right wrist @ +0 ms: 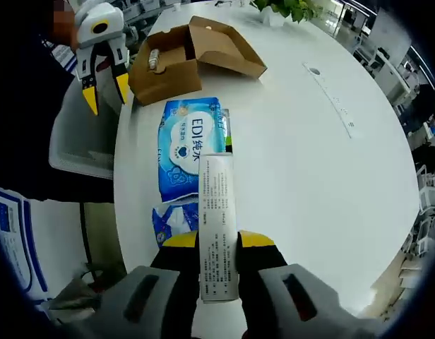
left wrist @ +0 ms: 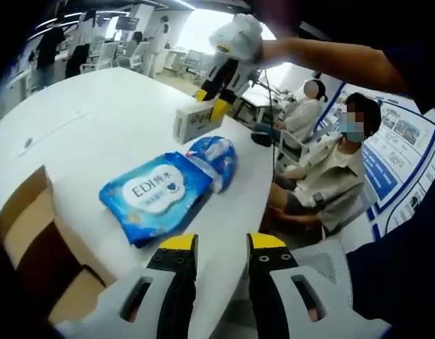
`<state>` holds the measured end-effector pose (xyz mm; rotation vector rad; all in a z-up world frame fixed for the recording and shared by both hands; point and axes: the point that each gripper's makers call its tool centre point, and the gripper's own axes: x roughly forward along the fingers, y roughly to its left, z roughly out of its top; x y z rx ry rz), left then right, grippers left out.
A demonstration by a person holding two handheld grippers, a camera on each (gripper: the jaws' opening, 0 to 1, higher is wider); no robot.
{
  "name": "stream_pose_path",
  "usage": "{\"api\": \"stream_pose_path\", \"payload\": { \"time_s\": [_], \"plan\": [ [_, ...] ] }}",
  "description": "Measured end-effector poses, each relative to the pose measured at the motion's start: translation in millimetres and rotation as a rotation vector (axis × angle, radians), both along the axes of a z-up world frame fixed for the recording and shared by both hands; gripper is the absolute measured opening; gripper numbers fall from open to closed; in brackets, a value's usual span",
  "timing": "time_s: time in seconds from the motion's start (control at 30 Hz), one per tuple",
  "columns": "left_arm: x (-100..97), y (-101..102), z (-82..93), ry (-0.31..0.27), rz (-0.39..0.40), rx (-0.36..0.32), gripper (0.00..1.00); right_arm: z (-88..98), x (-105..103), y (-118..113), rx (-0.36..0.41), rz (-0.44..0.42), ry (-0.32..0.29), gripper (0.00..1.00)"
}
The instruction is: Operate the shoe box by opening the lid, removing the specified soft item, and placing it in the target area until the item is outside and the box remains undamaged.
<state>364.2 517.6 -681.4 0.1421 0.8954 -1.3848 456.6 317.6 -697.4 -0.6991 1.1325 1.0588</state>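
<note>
Shoe box (right wrist: 182, 60) of brown cardboard stands open on the white table (right wrist: 309, 162), its lid flap folded back; in the right gripper view a pale item lies inside near one wall, too small to identify, and in the left gripper view the box (left wrist: 41, 247) is cut off by the edge so that its interior cannot be seen. The right gripper (right wrist: 217, 240) has its yellow-tipped jaws closed on a long white printed carton (right wrist: 219, 226), which hides the gap between them and covers part of the packs below; the same carton (left wrist: 198, 121) appears in the left gripper view, held just above the table at its far edge, pinched by the right gripper (left wrist: 212, 102). The left gripper (left wrist: 223, 244) holds nothing, its jaws standing slightly apart over the table's near edge; seen from the right gripper view, the left gripper (right wrist: 104, 88) hangs beside the box, touching nothing. Two soft blue packs lie on the table between box and carton: one flat wipes pack (left wrist: 157, 194) with printed lettering, and one crumpled blue pack (left wrist: 214, 159) touching its end, partly hidden under the carton in the right gripper view. Two seated people (left wrist: 330, 162) are beyond the table edge.
</note>
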Motion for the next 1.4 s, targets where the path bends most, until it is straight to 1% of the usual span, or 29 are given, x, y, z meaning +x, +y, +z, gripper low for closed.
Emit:
{"api": "stream_pose_path", "payload": {
  "time_s": [0.1,0.2,0.27,0.37,0.43,0.5,0.6,0.7,0.77,0.87,1.03,1.07,1.13,1.23,1.4],
  "plan": [
    [-0.1,-2,0.5,0.005,0.006,-0.001,0.26,-7.9,5,-6,-0.019,0.020,-0.004,0.17],
    [-0.6,-1,0.5,0.009,0.011,0.001,0.26,-17.9,9,-11,-0.056,0.056,-0.008,0.17],
    [-1.0,1,-2.0,0.012,0.016,0.012,0.25,-25.6,10,-15,-0.068,0.068,-0.011,0.17],
    [-1.5,3,-7.3,0.003,0.011,0.034,0.25,-29.4,10,-15,-0.079,0.085,-0.005,0.17],
    [-1.5,2,-8.7,0.009,0.013,0.034,0.25,-31.2,11,-14,-0.066,0.085,-0.007,0.17],
    [-1.5,1,-8.9,0.011,0.015,0.032,0.25,-32.7,14,-10,-0.041,0.115,-0.026,0.17],
    [-1.1,1,-10.6,0.010,0.011,0.037,0.25,-41.7,14,-12,-0.025,0.119,-0.017,0.17],
    [0.3,1,-10.8,0.011,0.018,0.040,0.25,-49.4,16,-14,-0.024,0.133,-0.026,0.17],
    [1.5,2,-12.3,0.017,0.026,0.047,0.25,-53.3,18,-14,-0.018,0.128,-0.029,0.17],
    [2.1,3,-14.6,0.020,0.030,0.055,0.25,-59.6,17,-17,-0.031,0.145,-0.031,0.17],
    [2.1,3,-15.9,0.023,0.034,0.059,0.25,-62.2,19,-21,-0.032,0.141,-0.036,0.17],
    [1.8,4,-17.7,0.028,0.039,0.067,0.25,-63.1,20,-24,-0.044,0.140,-0.042,0.18],
    [0.8,4,-19.1,0.027,0.035,0.071,0.25,-63.6,20,-25,-0.053,0.153,-0.041,0.18],
    [0.1,5,-20.1,0.027,0.034,0.074,0.25,-64.2,21,-26,-0.062,0.172,-0.056,0.18],
    [-0.1,7,-20.3,0.033,0.043,0.075,0.25,-63.3,24,-30,-0.068,0.162,-0.052,0.18]
  ]
}}
